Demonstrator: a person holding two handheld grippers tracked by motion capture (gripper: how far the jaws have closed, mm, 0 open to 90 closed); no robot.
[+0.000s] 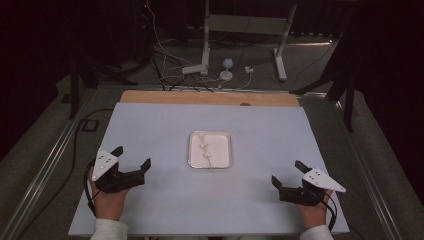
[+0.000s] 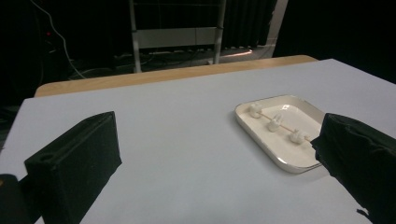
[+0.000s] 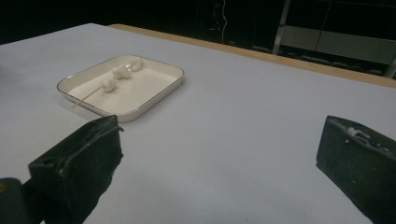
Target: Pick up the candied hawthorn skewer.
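1. Starting condition: the left claw [image 1: 133, 158] and the right claw [image 1: 287, 173] rest low over the near corners of the desk [image 1: 150, 125]. The jaws of both stand wide apart and hold nothing.
2. Locate the work: a white tray [image 1: 224, 150] sits at mid-desk, well apart from both claws. Across it lies a thin wooden skewer [image 2: 285, 128] carrying three white marshmallow-like pieces [image 2: 276, 122].
3. The step in hand appears to be the approach. The bare end of the skewer [image 3: 83, 99] points toward the near rim; take it there rather than on the soft pieces.
4. Bring one claw in low, jaws aligned across the stick, and close only once the stick lies between the pads.
5. Use the other claw to steady the tray rim; the tray looks light and may slide.
6. Lift level so the pieces do not slip off.
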